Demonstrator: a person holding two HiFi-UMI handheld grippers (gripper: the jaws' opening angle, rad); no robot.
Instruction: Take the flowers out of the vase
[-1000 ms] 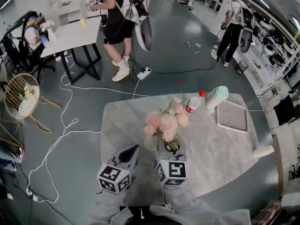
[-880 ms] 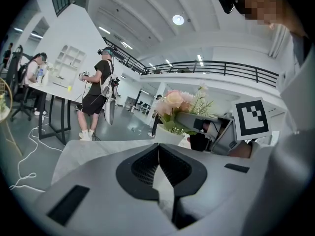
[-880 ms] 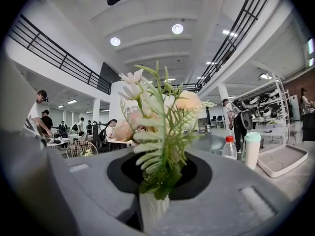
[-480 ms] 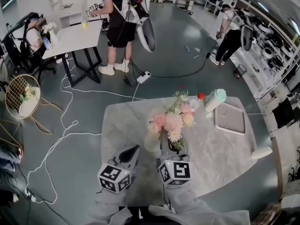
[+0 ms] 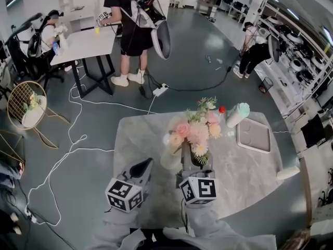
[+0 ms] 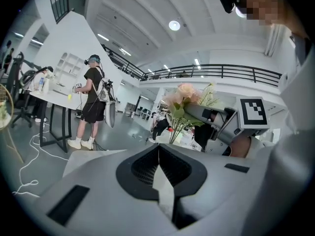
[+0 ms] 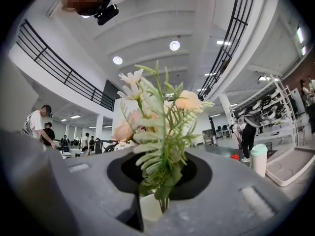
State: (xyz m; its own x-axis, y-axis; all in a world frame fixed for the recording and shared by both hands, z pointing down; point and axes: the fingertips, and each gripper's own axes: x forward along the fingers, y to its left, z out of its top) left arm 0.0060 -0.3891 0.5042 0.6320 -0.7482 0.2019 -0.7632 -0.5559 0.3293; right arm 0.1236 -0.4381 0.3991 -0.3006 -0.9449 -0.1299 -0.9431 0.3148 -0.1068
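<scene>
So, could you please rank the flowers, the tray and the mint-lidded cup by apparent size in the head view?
1. flowers, though nearer the camera
2. tray
3. mint-lidded cup

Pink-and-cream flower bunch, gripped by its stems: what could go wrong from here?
1. The pale translucent vase stands unheld: the left gripper is shut, not on it, so stems of the pink-and-cream flower bunch may drag or tip it.
2. The right gripper clamps only thin stems low down, so the top-heavy bunch may swing or slip.
3. The blooms look close to the red-capped bottle. A sideways swing might knock it.
</scene>
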